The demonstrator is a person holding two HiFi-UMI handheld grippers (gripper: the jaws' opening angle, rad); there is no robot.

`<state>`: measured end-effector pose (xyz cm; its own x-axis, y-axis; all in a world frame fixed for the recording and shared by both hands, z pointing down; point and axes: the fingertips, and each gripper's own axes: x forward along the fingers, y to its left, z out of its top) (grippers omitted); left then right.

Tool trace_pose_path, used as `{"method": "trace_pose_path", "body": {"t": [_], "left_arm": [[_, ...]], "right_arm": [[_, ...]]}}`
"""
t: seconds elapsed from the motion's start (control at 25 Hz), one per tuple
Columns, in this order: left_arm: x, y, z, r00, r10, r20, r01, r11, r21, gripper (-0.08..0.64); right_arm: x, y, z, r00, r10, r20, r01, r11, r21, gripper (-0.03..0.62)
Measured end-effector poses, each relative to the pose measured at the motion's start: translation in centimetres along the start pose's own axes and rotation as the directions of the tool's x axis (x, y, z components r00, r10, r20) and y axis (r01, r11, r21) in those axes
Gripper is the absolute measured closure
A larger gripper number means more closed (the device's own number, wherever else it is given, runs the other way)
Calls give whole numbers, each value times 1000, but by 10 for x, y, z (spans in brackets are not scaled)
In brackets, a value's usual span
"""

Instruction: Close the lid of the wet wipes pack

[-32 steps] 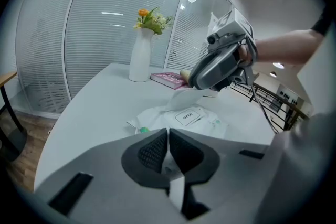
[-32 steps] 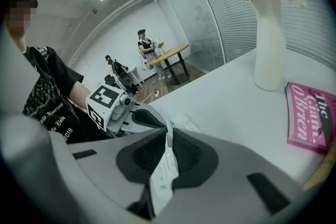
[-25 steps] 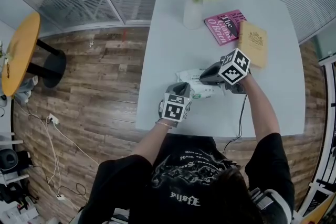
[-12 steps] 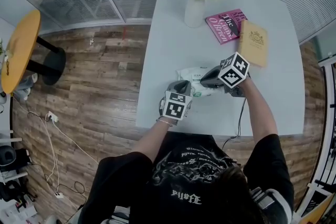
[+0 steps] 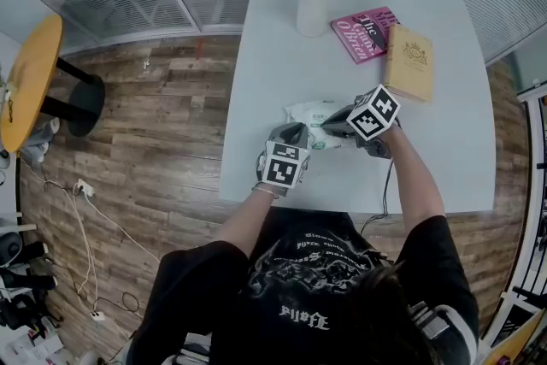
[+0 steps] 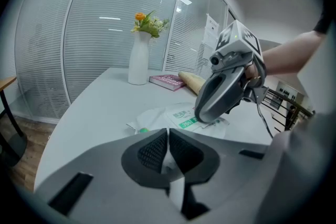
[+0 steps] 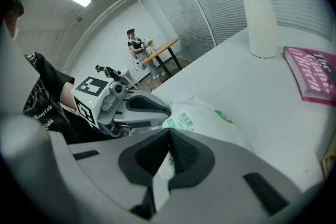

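Observation:
The white wet wipes pack (image 5: 309,111) with green print lies near the front of the white table (image 5: 444,158). My left gripper (image 5: 297,131) is at the pack's near left end. In the left gripper view its jaws (image 6: 168,134) are shut, with the pack's white edge film pinched between the pads. My right gripper (image 5: 329,128) comes in from the right and rests low on the pack's top. Its jaws (image 7: 169,134) are shut tip to tip over the green label of the pack (image 7: 205,115), with nothing held between them. The lid is hidden under the right gripper.
A white vase of flowers (image 5: 313,4), a pink book (image 5: 365,33) and a tan book (image 5: 409,61) stand at the table's far side. A cable (image 5: 386,192) hangs over the near edge. A round wooden side table (image 5: 30,81) stands to the left on the floor.
My right gripper has sunk a little onto the pack and rolled slightly. The left gripper has stayed put on the pack's end.

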<state>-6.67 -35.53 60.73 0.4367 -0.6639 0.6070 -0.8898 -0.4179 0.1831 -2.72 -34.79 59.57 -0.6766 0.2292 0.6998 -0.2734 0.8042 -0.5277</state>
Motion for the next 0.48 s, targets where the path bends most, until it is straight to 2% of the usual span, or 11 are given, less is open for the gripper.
{"method": "trace_pose_path", "body": {"t": [0.12,0.2,0.36,0.48], "left_arm": [[0,1,0,1000,3,4,-3,1000,-1,543],[0,0,0,1000,4,5,-4,1000,-4,543],[-1,0,0,1000,6,7,-6,1000,-9,543],[0,2,0,1000,16,10,-16,1000,-5,543]], "right_arm": [[0,-4,3,999,-27,34,25,997,68,594],[2,-6,1,998,-50,29,47,996,71,594],[5,-7,-1,993,-115,3,114,993,27,594],[8,-7,1,975,-221,-17,220,974,-60,594]]}}
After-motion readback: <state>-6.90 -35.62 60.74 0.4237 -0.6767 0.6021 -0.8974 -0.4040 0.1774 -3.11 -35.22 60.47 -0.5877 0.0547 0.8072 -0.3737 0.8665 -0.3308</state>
